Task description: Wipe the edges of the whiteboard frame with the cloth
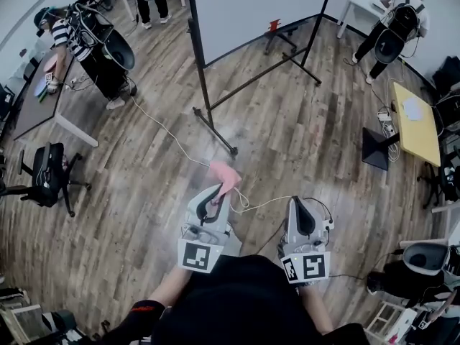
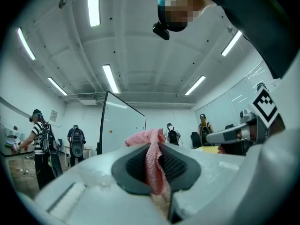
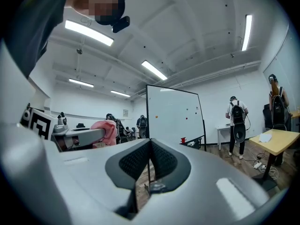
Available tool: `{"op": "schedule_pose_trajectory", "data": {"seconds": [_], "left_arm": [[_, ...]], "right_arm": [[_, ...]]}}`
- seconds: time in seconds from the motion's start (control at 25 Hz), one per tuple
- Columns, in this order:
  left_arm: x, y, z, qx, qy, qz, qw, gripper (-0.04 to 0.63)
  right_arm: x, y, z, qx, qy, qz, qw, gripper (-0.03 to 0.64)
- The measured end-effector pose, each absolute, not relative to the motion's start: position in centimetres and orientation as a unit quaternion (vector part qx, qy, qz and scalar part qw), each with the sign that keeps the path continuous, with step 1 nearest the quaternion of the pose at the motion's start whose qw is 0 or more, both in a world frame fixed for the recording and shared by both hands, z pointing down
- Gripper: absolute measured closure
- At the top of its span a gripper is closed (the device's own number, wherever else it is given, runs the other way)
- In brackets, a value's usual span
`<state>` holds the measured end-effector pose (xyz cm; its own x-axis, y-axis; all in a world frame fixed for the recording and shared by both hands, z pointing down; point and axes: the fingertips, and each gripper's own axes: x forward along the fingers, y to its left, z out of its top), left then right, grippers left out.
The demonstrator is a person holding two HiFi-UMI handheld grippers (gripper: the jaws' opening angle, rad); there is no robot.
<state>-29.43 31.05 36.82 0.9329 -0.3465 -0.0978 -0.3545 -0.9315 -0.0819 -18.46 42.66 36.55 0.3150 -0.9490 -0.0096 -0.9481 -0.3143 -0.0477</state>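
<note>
Well short of the whiteboard [image 1: 259, 6], the left hand-held gripper [image 1: 216, 192] pinches the cloth [image 1: 225, 173]; the right hand-held gripper [image 1: 300, 203] is closed, empty; next, approach the frame [image 1: 197, 45].

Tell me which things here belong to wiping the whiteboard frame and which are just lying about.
For the job:
pink mesh cloth, clamped in the left gripper
white whiteboard in its black frame
right gripper, shut and empty

Just lying about:
yellow table
black office chair
long white cable
</note>
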Motion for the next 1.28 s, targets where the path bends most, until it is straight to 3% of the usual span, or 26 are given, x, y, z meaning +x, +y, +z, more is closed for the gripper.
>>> {"op": "schedule_pose_trajectory", "data": {"seconds": [0.6,1.04,1.28], "left_arm": [[-26.4,22.2,37.5,-0.985,0.157,0.036,0.057,0.569],[-23.8,15.7,39.1,-0.974,0.223,0.027,0.040,0.569],[-19.4,11.0,38.5,-0.967,0.242,0.019,0.072,0.569]], "right_arm": [[-15.3,33.0,36.5,-0.816,0.578,0.006,0.019,0.615],[-11.6,25.0,37.9,-0.777,0.629,0.000,0.021,0.615],[-7.1,19.3,38.1,-0.756,0.654,-0.006,0.022,0.615]]}}
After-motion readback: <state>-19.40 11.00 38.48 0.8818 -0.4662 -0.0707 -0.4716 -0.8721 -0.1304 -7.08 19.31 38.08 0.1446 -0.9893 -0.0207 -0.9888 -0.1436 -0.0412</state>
